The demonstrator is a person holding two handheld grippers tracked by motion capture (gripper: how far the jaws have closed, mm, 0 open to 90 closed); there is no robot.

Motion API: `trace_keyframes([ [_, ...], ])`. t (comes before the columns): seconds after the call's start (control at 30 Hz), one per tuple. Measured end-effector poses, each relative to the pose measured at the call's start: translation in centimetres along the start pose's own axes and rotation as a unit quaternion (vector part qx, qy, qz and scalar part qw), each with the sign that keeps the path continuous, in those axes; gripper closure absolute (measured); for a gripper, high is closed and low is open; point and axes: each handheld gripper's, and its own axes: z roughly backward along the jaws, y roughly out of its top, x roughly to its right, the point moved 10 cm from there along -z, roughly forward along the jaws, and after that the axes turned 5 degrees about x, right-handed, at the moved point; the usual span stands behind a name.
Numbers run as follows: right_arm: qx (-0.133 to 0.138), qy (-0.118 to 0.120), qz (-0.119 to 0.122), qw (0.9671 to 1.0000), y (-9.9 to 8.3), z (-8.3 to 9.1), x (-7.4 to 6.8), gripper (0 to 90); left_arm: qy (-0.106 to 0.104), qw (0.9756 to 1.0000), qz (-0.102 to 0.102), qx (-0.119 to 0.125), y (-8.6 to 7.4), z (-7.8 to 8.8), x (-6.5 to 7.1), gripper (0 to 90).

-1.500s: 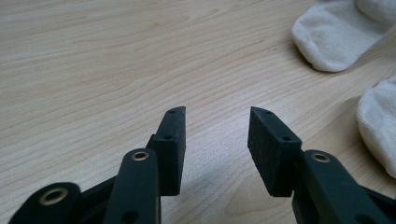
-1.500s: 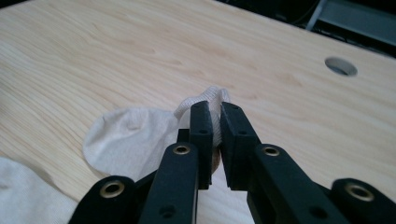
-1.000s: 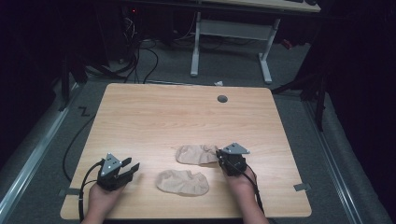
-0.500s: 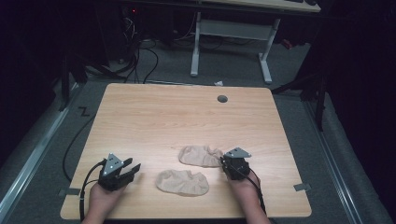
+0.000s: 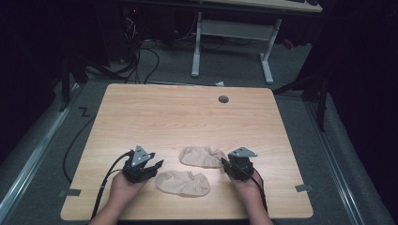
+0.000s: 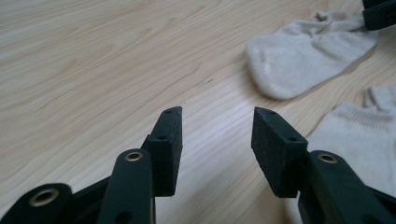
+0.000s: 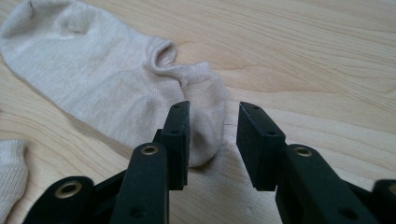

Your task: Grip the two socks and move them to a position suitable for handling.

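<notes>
Two beige ankle socks lie on the wooden table (image 5: 164, 112). The far sock (image 5: 202, 156) (image 7: 102, 79) (image 6: 308, 51) ends at my right gripper (image 5: 224, 164) (image 7: 212, 121). Its jaws have just been opening and stand apart, with that sock's end lying loose in the gap, touching neither pad. The near sock (image 5: 183, 183) (image 6: 359, 135) rests flat just right of my left gripper (image 5: 157, 165) (image 6: 217, 126). The left jaws have also just been opening and have bare wood between them. The right gripper's tip (image 6: 378, 11) shows at the top right corner of the left gripper view.
A round cable hole (image 5: 223, 99) sits near the table's far edge. Grey tape marks (image 5: 69, 192) (image 5: 303, 188) lie at both front corners. Behind the table are a white desk frame (image 5: 234, 33) and floor cables (image 5: 141, 56). Bare wood spreads across the far half.
My left gripper slid right, toward the near sock. The right gripper's jaws opened off the far sock's end, and the hand stayed in place.
</notes>
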Motion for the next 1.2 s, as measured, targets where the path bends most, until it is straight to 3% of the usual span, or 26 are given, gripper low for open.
trace_keyframes([
  [0.1, 0.007, 0.002, -0.006, 1.0, 0.2, 0.1, 0.2, 63.2, -0.017, 0.9997, -0.004, -0.014, 0.9, -2.0, 0.9, 53.6],
  [0.17, 0.013, -0.001, -0.006, 0.9999, 0.3, 0.2, 0.4, 62.2, -0.024, 0.9993, 0.004, -0.028, 1.2, -3.3, 1.1, 52.3],
  [0.27, 0.019, 0.005, -0.009, 0.9998, 0.4, 0.1, 0.4, 63.7, -0.04, 0.9985, 0.018, -0.032, 1.6, -4.8, 1.5, 52.2],
  [0.37, 0.016, 0.01, -0.009, 0.9998, 0.3, -0.1, 0.3, 66.3, -0.047, 0.9979, 0.015, -0.042, 2.1, -6.2, 2.3, 53.3],
  [0.57, 0.003, 0.014, -0.023, 0.9996, 0.0, -0.5, 0.6, 69.5, -0.043, 0.9965, 0.007, -0.072, 2.4, -7.9, 2.7, 63.2],
  [0.63, -0.005, 0.016, -0.023, 0.9996, -0.2, -0.7, 0.5, 70.0, -0.043, 0.9962, 0.009, -0.075, 2.3, -8.2, 2.7, 70.2],
  [0.7, -0.008, 0.018, -0.022, 0.9996, -0.3, -0.8, 0.4, 71.0, -0.041, 0.9958, 0.002, -0.082, 2.0, -8.4, 2.8, 73.6],
  [0.83, -0.007, 0.026, -0.021, 0.9994, -0.2, -0.9, 0.2, 82.2, -0.036, 0.9963, -0.008, -0.078, 1.8, -8.4, 2.9, 86.1],
  [0.93, 0.0, 0.025, -0.007, 0.9997, -0.1, -0.7, -0.1, 84.7, -0.029, 0.9975, -0.017, -0.062, 2.2, -8.0, 3.0, 87.3],
  [1.2, 0.048, 0.037, 0.012, 0.9981, 1.3, 1.1, -1.7, 84.9, -0.019, 0.9997, -0.008, -0.013, 3.5, -5.1, 2.4, 87.5],
])
